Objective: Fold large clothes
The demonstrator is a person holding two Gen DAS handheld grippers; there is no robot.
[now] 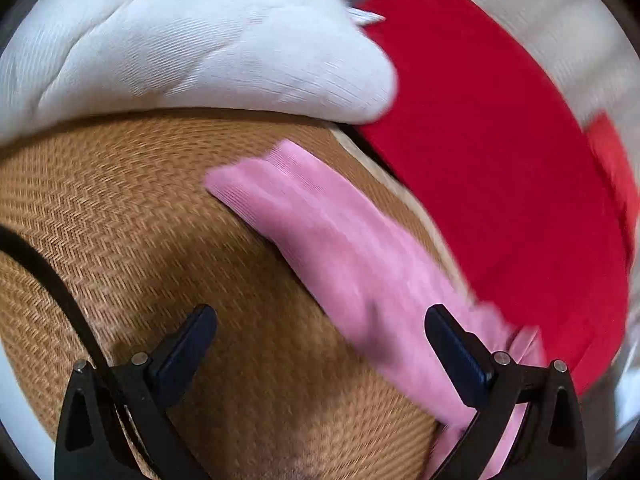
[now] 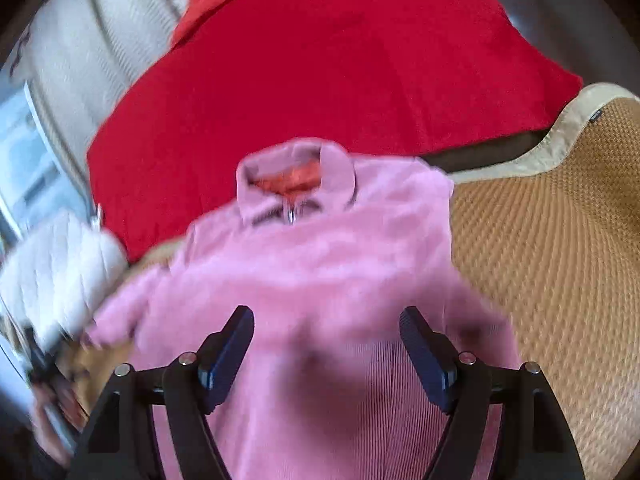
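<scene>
A pink corduroy jacket (image 2: 320,264) lies front up on a woven tan mat (image 2: 560,220), its collar (image 2: 296,168) and zipper pointing away from me, orange lining showing inside. My right gripper (image 2: 326,316) is open above the jacket's body, with the cloth under both fingers and nothing pinched. In the left wrist view one pink sleeve (image 1: 320,232) runs diagonally across the mat (image 1: 120,220). My left gripper (image 1: 320,320) is open too; its right finger sits over the sleeve, its left finger over bare mat.
A red blanket (image 2: 320,60) (image 1: 480,140) covers the area beyond the mat. A white quilted garment (image 1: 200,40) (image 2: 60,264) lies on the mat's far left side. Cream ribbed upholstery (image 2: 80,40) lies behind. A black cord (image 1: 48,276) crosses the mat's near left.
</scene>
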